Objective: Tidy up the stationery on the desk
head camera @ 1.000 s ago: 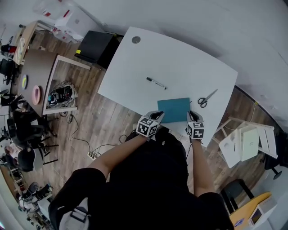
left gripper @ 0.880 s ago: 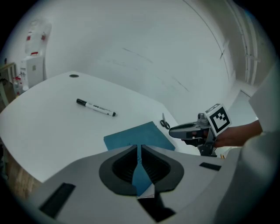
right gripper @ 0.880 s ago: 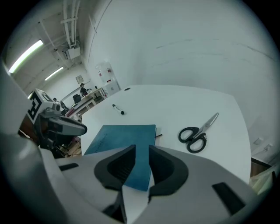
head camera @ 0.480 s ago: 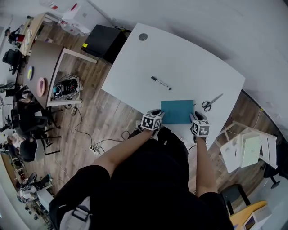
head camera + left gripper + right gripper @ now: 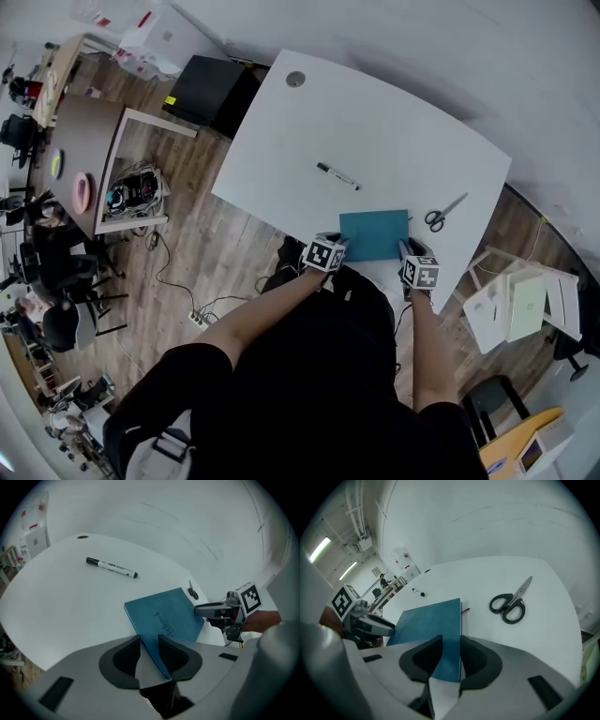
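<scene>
A teal notebook (image 5: 375, 234) lies flat near the front edge of the white desk (image 5: 375, 122). My left gripper (image 5: 336, 242) is at its near left corner. Its jaws have just been opening and stand apart, with that corner (image 5: 159, 658) in the gap and no pad pressing on it. My right gripper (image 5: 405, 247) is at the near right corner, also with a gap between its jaws and the notebook (image 5: 431, 625) showing under it. A black marker (image 5: 337, 176) lies beyond the notebook. Black-handled scissors (image 5: 443, 213) lie to its right.
A round cable grommet (image 5: 295, 79) sits at the desk's far corner. A black cabinet (image 5: 208, 94) stands on the wooden floor to the left, and a white folding stand (image 5: 520, 300) to the right. The desk's front edge runs just under both grippers.
Both grippers have sunk toward the desk and now sit at the notebook's two near corners. The notebook, marker and scissors keep their places on the desk.
</scene>
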